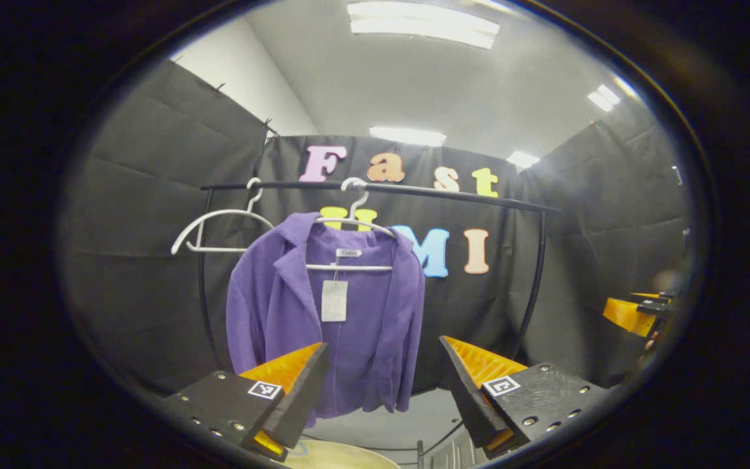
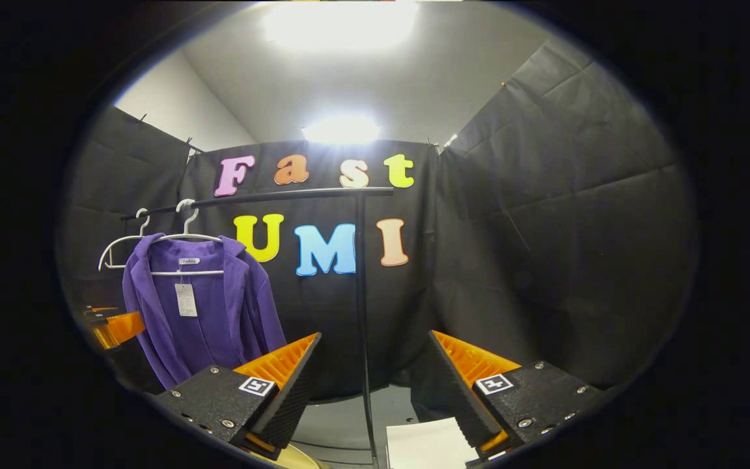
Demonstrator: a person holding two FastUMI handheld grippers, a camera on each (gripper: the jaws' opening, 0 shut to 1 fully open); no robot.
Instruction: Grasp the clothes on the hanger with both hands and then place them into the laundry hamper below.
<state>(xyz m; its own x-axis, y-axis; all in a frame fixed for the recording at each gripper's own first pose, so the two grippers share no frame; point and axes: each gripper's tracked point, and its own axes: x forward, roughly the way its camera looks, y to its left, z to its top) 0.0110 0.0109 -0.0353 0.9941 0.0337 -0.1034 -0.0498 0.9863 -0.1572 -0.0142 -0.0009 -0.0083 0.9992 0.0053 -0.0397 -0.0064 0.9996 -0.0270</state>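
Purple jacket [image 1: 323, 312] hangs on a white hanger [image 1: 355, 225] from the black rail [image 1: 414, 190] of a clothes rack, front open, paper tag [image 1: 334, 300] dangling at the collar. A 2nd white hanger [image 1: 219, 228], bare, hangs on the rail just beside it, to its left in the left gripper view.

Left gripper [image 1: 381, 384]: fingers spread wide, nothing between them, aimed at the jacket's lower hem but apart from it. Pale round rim of the laundry hamper [image 1: 342, 456] peeks in at the bottom, below the jacket.

Right gripper [image 2: 372, 378]: fingers also wide apart, holding nothing, pointing at the rack's upright post [image 2: 362, 293], w/ jacket well off to the left in the right gripper view. White sheet-like thing [image 2: 424, 443] low between its fingers; can't tell what it is.
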